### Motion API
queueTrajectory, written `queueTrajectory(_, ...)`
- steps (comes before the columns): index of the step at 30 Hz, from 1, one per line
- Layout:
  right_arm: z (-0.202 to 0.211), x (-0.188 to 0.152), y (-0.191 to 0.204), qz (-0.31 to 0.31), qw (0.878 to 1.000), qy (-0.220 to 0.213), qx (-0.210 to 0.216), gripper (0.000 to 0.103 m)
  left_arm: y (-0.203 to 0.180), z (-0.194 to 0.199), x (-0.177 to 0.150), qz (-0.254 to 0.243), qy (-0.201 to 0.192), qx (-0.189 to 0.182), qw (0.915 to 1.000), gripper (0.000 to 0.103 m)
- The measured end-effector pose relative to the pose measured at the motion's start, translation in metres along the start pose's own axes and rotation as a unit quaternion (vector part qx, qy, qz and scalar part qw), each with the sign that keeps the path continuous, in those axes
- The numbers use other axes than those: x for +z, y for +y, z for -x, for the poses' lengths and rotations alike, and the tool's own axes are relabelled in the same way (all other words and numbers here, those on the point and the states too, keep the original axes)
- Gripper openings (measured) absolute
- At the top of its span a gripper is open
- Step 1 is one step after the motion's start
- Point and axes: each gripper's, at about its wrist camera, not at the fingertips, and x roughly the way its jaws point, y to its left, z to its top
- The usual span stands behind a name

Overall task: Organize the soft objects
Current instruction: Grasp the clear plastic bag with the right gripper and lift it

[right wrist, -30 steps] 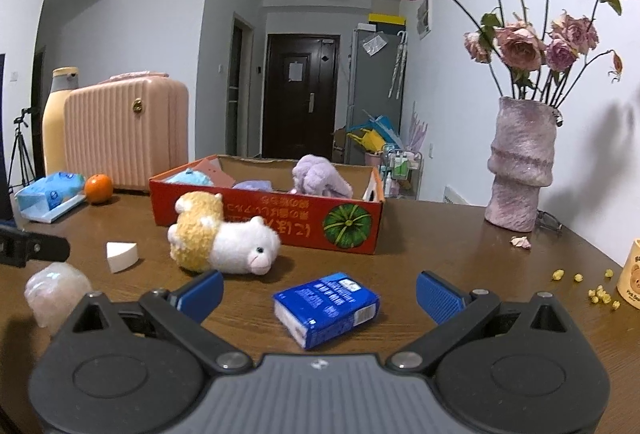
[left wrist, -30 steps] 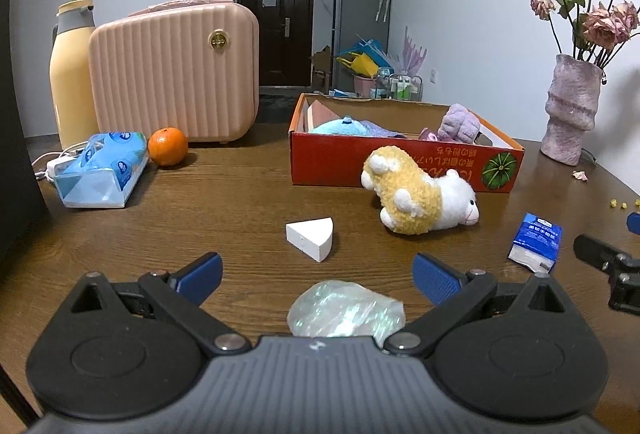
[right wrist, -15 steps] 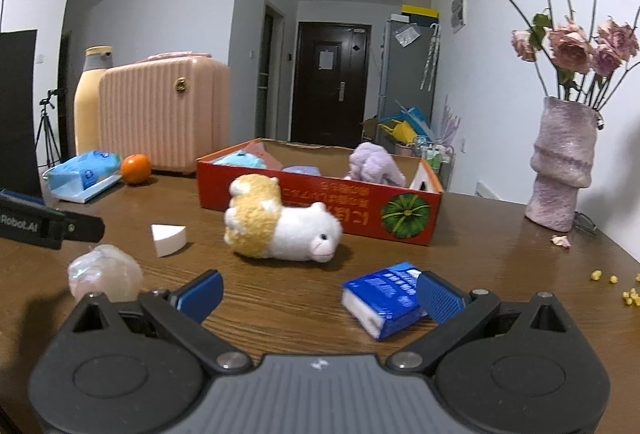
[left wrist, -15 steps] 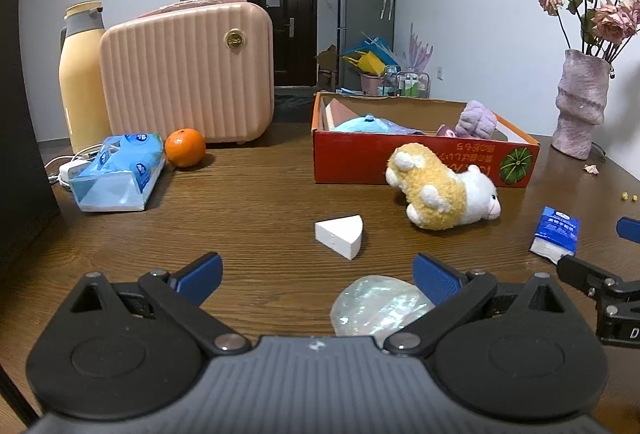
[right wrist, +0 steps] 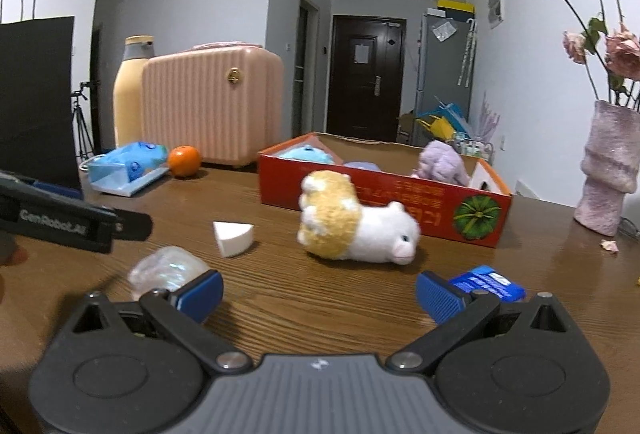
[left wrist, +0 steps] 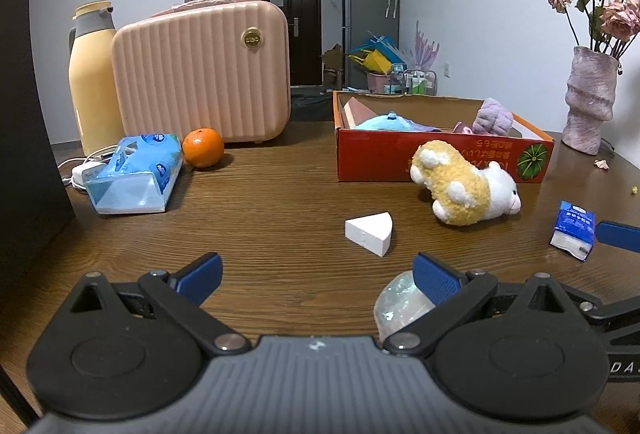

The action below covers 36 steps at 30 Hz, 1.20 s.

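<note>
The left gripper (left wrist: 316, 274) had its jaws spread wide with nothing between them, low over the brown worktop (left wrist: 260, 218). Its right blue pad hid part of a crinkly translucent soft lump (left wrist: 400, 304), so the lump's full outline could not be made out. The right gripper (right wrist: 318, 292) likewise had its jaws wide apart and empty; one blue tissue pack (right wrist: 490, 284) sat half hidden behind its right pad, and the lump (right wrist: 166, 268) was blurred beside its left pad.

Further out lay one white wedge-shaped sponge (left wrist: 370, 232) and one plush sheep (left wrist: 464, 192) on its side, just in front of one red cardboard box (left wrist: 380, 158). Inside the box, a light blue plush (left wrist: 384, 122) and a lilac plush (left wrist: 494, 116) showed only their tops above the wall (a third pale item between them was too hidden to identify).

Well to the left stood one pack of wipes (left wrist: 134, 174), one orange (left wrist: 203, 147), one pink case (left wrist: 202, 68) and one yellow flask (left wrist: 94, 82). One vase (left wrist: 590, 100) of dried roses was cut off at the frame's right edge
</note>
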Motion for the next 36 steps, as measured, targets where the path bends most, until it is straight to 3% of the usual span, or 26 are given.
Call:
queueTrajectory(14, -0.013, 0.010, 0.038, -0.012, 0.999, 0.001, 0.043, 0.103, 0.030, 0.000, 0.000, 0.006, 0.001, 0.011, 0.9999, 0.103)
queueTrajectory(28, -0.057, 0.014, 0.068, -0.001, 0.997, 0.060, 0.052, 0.103, 0.067, -0.007, -0.002, 0.029, 0.019, 0.026, 0.9991, 0.103)
queueTrajectory(36, -0.083, 0.018, 0.076, -0.007, 0.994, 0.089, 0.062, 0.101, 0.070, -0.007, -0.002, 0.035, 0.021, 0.025, 0.9989, 0.103)
